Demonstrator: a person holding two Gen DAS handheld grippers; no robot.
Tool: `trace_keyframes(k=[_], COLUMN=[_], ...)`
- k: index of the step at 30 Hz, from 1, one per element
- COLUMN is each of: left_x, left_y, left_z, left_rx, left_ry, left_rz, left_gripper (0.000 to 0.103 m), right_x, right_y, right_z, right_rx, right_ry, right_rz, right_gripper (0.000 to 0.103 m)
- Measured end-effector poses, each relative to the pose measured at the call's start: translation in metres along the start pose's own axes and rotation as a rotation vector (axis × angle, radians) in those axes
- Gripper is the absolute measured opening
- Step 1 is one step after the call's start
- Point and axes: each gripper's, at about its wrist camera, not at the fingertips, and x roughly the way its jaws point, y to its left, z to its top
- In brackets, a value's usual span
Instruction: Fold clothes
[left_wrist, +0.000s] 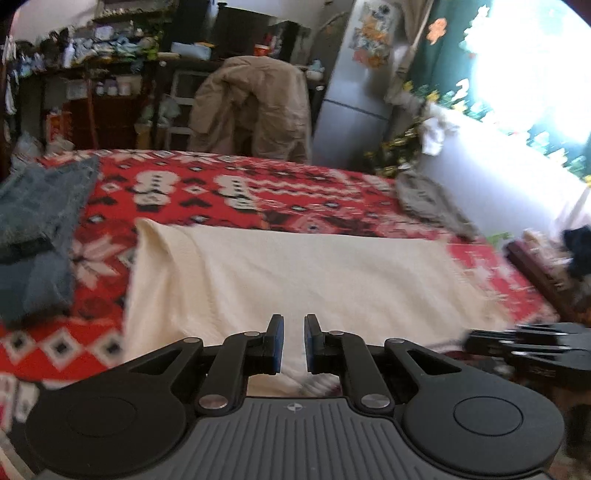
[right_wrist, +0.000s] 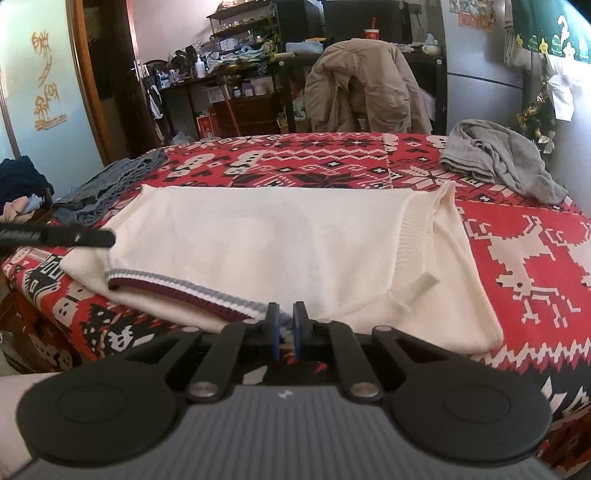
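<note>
Right wrist view: the right gripper (right_wrist: 285, 314) pinches the cream sweater's (right_wrist: 280, 236) striped hem at bottom centre, probably to fold it. Left gripper (left_wrist: 293, 325) likewise pinches the sweater's near edge on the red blanket (right_wrist: 517, 236).

A red patterned blanket (right_wrist: 332, 162) covers the bed. At twelve o'clock a beige coat (right_wrist: 364, 85) drapes over a chair, cluttered shelves (right_wrist: 240, 37) at eleven, a grey refrigerator (left_wrist: 354, 96) at one.
</note>
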Motion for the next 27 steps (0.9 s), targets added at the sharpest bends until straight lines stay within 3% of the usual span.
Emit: trace_keyframes(k=[2, 3, 7, 11, 12, 19, 22, 27], left_x=[0.008, 0.008, -0.006, -0.017, -0.019, -0.033, -0.033, -0.012], left_y=[0.009, 0.014, 0.025, 0.03, 0.031, 0.036, 0.029, 0.013], left_z=[-0.001, -0.004, -0.015, -0.023, -0.024, -0.021, -0.013, -0.016], left_rx=[0.001, -0.003, -0.033, -0.03, -0.029, -0.081, -0.044, 0.08], left_ry=[0.028, 0.027, 0.015, 0.016, 0.019, -0.024, -0.051, 0.028], left_rz=[0.054, 0.063, 0.074, 0.106, 0.118, 0.093, 0.07, 0.052], left_gripper=[0.011, 0.005, 0.004, 0.005, 0.011, 0.008, 0.008, 0.007], right_x=[0.0, 0.0, 0.0, 0.001, 0.001, 0.001, 0.001, 0.001], right_y=[-0.001, -0.001, -0.003, -0.003, -0.003, -0.003, -0.003, -0.002], right_z=[0.0, 0.0, -0.001, 0.0, 0.0, 0.0, 0.001, 0.002], right_rx=[0.003, 0.006, 0.02, 0.019, 0.017, 0.022, 0.024, 0.023], right_ry=[0.001, 0.001, -0.004, -0.003, -0.002, -0.002, -0.002, 0.002], right_rz=[0.001, 0.002, 0.009, 0.008, 0.008, 0.011, 0.011, 0.011], right_gripper=[0.008, 0.008, 0.008, 0.008, 0.008, 0.008, 0.008, 0.008])
